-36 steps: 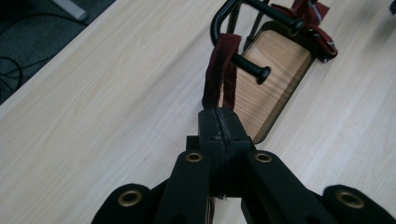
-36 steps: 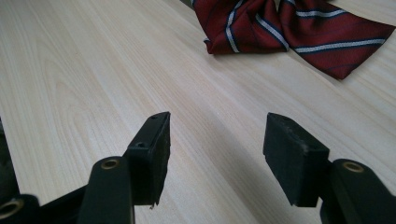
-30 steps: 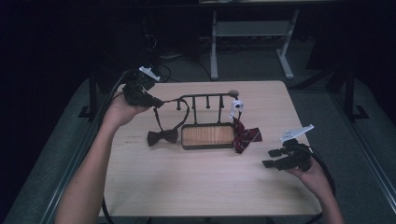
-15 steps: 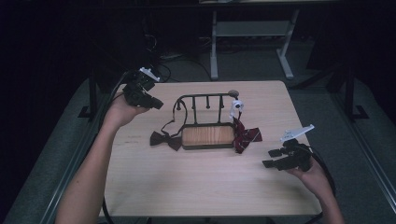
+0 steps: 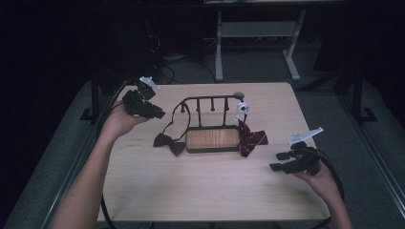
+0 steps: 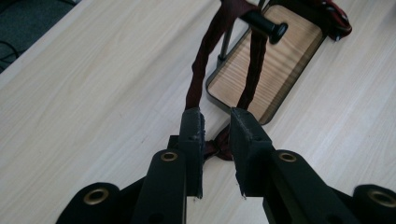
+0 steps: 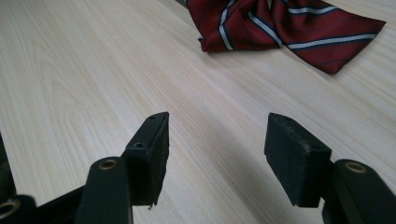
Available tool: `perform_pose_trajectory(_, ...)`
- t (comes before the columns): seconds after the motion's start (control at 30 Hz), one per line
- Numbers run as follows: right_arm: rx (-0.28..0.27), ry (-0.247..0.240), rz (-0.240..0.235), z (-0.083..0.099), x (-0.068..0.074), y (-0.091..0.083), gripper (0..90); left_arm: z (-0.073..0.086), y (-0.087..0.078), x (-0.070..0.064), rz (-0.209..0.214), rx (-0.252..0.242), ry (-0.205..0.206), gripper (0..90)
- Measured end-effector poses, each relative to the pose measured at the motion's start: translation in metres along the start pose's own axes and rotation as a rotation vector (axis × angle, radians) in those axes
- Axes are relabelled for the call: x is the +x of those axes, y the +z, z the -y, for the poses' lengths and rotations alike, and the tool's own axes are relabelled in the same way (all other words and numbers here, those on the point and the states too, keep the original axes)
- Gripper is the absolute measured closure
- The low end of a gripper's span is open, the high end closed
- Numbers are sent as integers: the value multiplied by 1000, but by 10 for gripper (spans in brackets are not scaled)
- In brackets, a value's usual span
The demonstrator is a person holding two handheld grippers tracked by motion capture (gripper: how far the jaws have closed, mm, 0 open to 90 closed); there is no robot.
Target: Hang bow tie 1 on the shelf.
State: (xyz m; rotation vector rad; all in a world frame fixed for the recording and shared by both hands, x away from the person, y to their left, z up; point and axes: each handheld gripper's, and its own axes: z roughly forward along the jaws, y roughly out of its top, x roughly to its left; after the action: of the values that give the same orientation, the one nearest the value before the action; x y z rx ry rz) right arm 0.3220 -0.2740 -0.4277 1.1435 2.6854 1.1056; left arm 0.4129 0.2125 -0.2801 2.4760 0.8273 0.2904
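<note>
1. On the bench (image 5: 200,191), mid-top, stands a small rack (image 5: 210,121) – wood base w/ dark metal frame, a rail of pegs above it. It serves as landmark.
2. Dark bow tie (image 5: 168,142) lies on bench just left of rack base; its thin strap runs up & loops over the rack's left-end peg.
3. In left gripper view the strap's two strands (image 6: 201,60) hang from a knobbed peg (image 6: 266,25) down toward the knot, which sits beyond the fingers.
4. Striped red bow tie (image 5: 250,137) lies at rack's right end, touching the base corner; white tag or clip (image 5: 240,109) sits on the rail above it.
5. Left gripper (image 5: 160,114) – held up left of rack, well above the dark bow tie. Fingers (image 6: 191,135) stand narrowly apart, nothing gripped between them; strap strands pass beyond the tips, not clamped.
6. Right gripper (image 5: 278,161) low over bench, right & nearer the person than rack, apart from striped tie. Fingers (image 7: 152,140) spread wide, empty – bare bench between them.
7. Right gripper view: striped tie (image 7: 280,28) lies flat ahead of fingers, no contact.
</note>
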Motion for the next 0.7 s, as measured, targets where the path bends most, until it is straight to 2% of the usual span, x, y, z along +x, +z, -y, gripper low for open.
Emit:
perform_pose_trajectory(0.2,-2,10,4,1,-1,-1,390,5,1,-2,5,12,2,731)
perform_pose_trajectory(0.27,1,12,5,1,-1,-1,388,7,1,-4,4,-3,10,729)
perform_pose_trajectory(0.7,-2,12,6,1,-1,-1,387,17,7,-14,18,-3,24,714)
